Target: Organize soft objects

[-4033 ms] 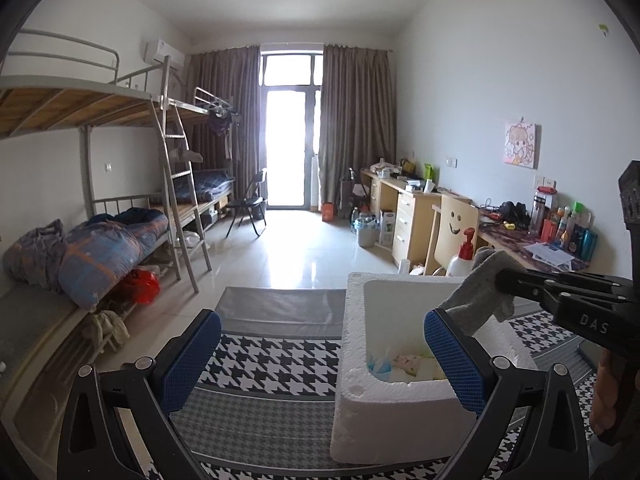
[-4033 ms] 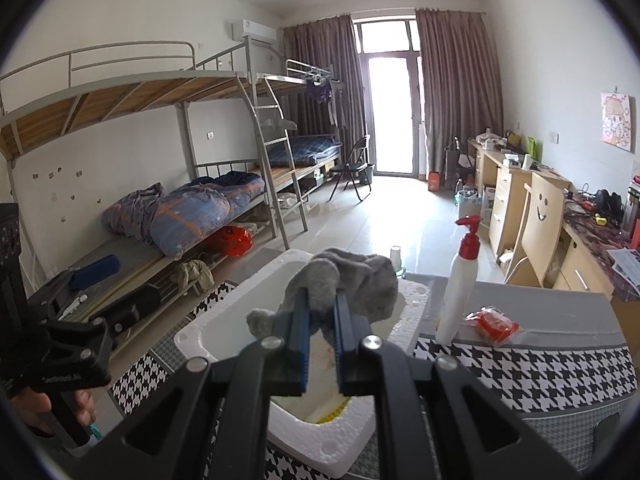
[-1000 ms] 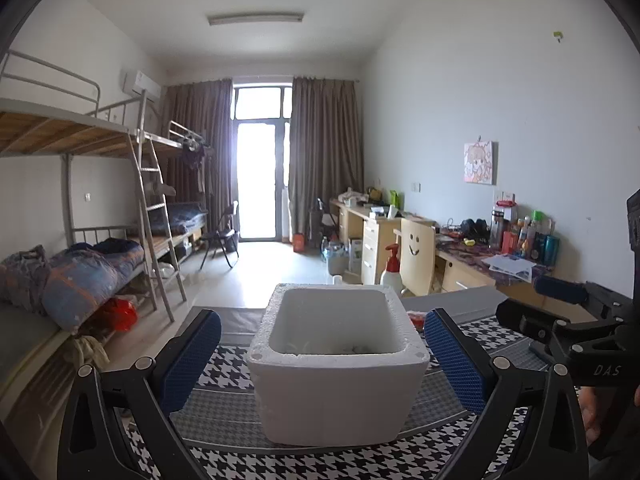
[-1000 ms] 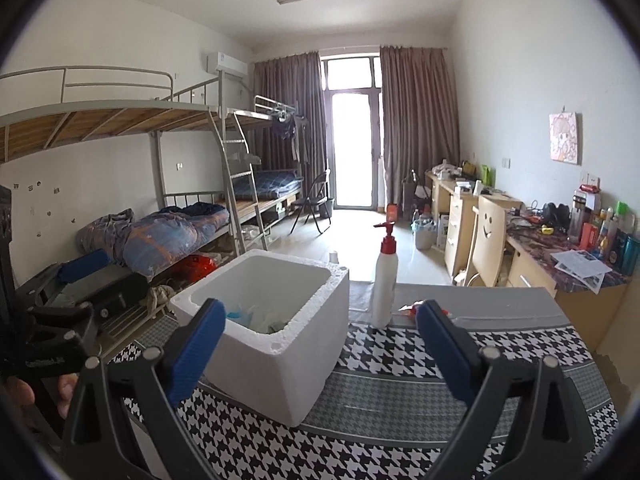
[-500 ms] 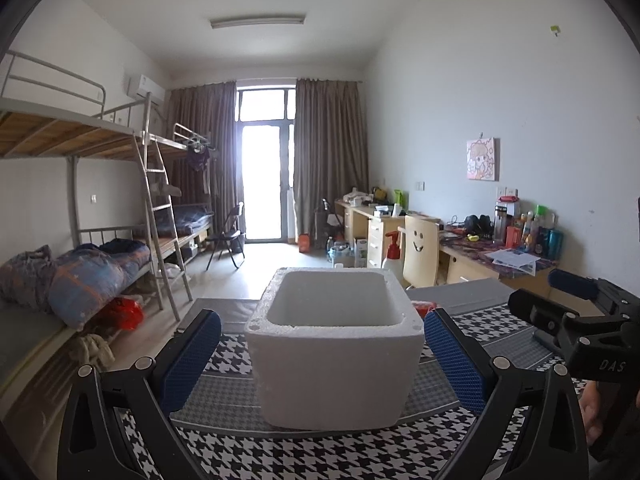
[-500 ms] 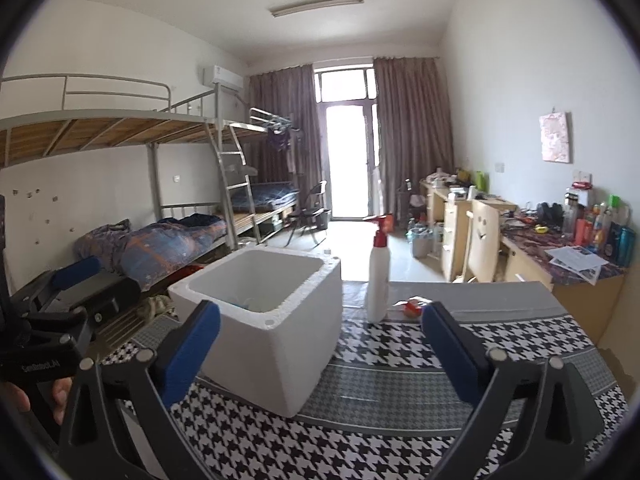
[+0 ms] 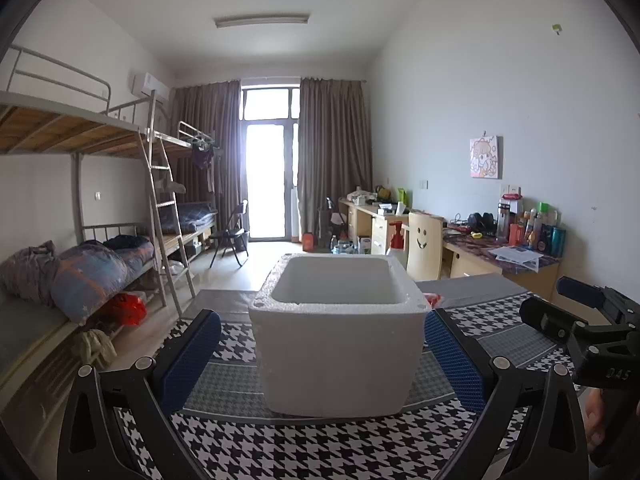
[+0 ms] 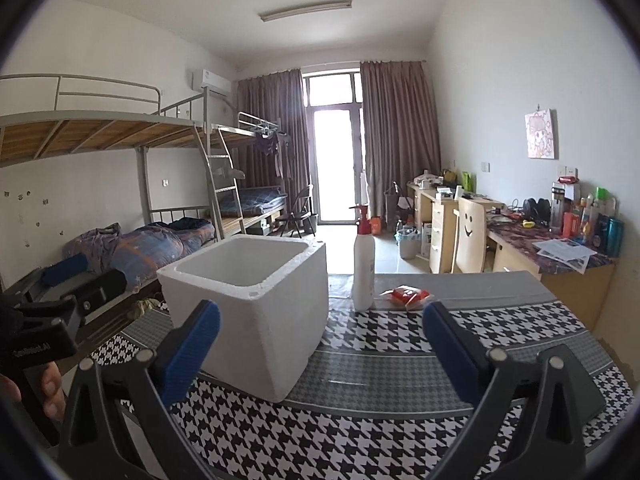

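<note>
Premises: a shared dormitory room. Metal bunk beds (image 8: 120,136) with a ladder (image 7: 164,216) line the left wall, rolled bedding (image 7: 88,276) on a lower bunk. A wall air conditioner (image 8: 212,80) is mounted above the bunks. At the far end, brown curtains (image 7: 332,152) flank a glazed balcony door (image 7: 270,184), with a folding chair (image 7: 232,236) near it. Wooden desks (image 8: 552,268) run along the right wall, loaded with bottles and papers; a chair with a smiley-face back (image 8: 470,236) stands at them. A cartoon picture (image 7: 486,158) hangs on the right wall.
</note>
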{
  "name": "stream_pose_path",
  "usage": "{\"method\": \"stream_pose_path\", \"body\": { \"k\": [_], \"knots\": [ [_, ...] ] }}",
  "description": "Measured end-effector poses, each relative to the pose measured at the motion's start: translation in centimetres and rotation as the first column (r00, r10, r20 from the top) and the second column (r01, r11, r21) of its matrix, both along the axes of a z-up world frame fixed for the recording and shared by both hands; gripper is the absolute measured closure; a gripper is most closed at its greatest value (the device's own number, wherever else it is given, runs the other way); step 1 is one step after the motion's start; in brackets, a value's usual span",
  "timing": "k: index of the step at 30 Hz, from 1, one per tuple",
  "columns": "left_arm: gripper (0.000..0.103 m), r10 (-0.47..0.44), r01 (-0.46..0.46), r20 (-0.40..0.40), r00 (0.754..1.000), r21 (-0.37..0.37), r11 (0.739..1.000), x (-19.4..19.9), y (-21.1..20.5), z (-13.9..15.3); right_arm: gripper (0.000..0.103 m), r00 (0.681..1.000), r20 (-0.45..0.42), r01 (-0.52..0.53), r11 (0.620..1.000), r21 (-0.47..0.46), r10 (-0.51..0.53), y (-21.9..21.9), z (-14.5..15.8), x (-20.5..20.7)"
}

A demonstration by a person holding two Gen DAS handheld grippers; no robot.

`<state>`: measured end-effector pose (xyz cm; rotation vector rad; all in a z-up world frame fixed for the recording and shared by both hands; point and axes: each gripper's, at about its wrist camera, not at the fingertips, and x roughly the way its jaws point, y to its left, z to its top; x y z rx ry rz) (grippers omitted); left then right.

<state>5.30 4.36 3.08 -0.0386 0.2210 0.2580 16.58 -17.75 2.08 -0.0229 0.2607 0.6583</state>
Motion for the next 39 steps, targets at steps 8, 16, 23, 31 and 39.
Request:
{"method": "stream_pose_path", "body": {
  "k": [8,16,23,31,39],
  "knots": [
    [0.001,-0.008,0.008,-0.014,1.000,-0.009,1.000,0.0,-0.1,-0.6,0.001,1.000,0.000,-0.003,1.000,-0.005,0.003,0.2,-0.8,-0.6],
    [0.001,-0.016,0.016,-0.019,1.000,-0.008,1.000,-0.3,-0.4,-0.8,0.001,1.000,0.008,0.001,1.000,-0.009,-0.001,0.0,-1.0,-1.0],
    [0.001,-0.017,0.017,-0.017,1.000,-0.002,1.000,-0.4,-0.7,-0.8,0.001,1.000,0.000,-0.002,1.000,-0.009,0.002,-0.1,-1.2,-1.1],
    [0.001,-0.025,0.025,-0.021,0.999,-0.003,1.000,-0.4,-0.6,-0.8,0.001,1.000,-0.008,0.005,1.000,-0.008,-0.005,-0.2,-1.3,-0.9],
    [0.001,-0.026,0.026,-0.022,0.999,-0.002,1.000,-0.5,-0.5,-0.9,0.001,1.000,-0.008,0.010,1.000,-0.014,-0.011,-0.3,-1.4,-0.9]
  ]
}}
